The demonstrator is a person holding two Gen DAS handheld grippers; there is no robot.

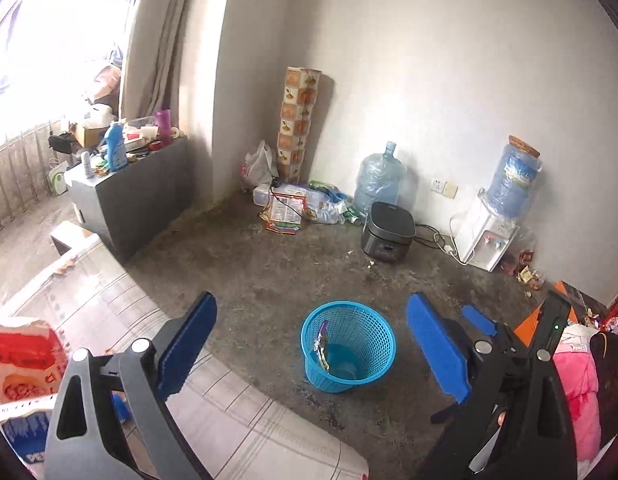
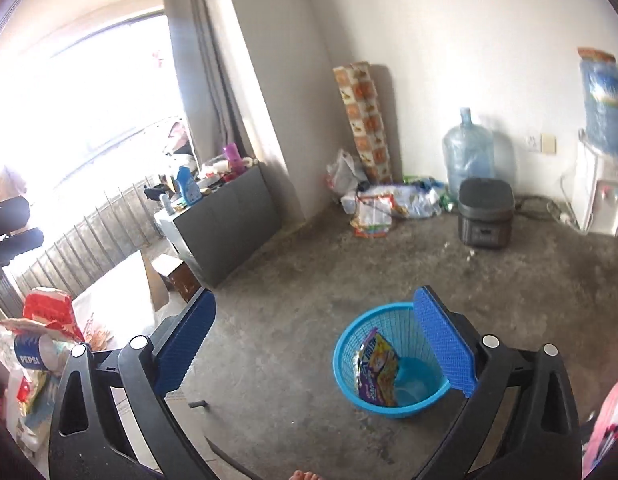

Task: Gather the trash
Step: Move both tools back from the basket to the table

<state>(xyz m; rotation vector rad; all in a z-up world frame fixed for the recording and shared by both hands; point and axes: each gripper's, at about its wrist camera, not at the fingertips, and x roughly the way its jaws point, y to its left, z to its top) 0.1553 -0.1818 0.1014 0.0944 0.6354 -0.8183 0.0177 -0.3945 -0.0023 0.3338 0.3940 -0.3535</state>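
A blue mesh waste basket (image 1: 349,346) stands on the concrete floor, with a purple and yellow snack wrapper (image 1: 321,345) inside. My left gripper (image 1: 313,344) is open and empty, held above the basket. The basket (image 2: 393,364) and wrapper (image 2: 379,368) also show in the right wrist view. My right gripper (image 2: 315,344) is open and empty, up and to the left of the basket. The right gripper's blue pads (image 1: 479,320) show at the right of the left wrist view. A Pepsi cup (image 2: 33,354) and red wrappers (image 2: 49,312) lie on a table at the left.
A dark cabinet (image 1: 141,196) with bottles stands left by the curtain. Bags and papers (image 1: 293,204) pile in the corner. A water jug (image 1: 377,180), black rice cooker (image 1: 387,236) and water dispenser (image 1: 489,236) line the wall. A table with a checked cloth (image 1: 109,312) is at the lower left.
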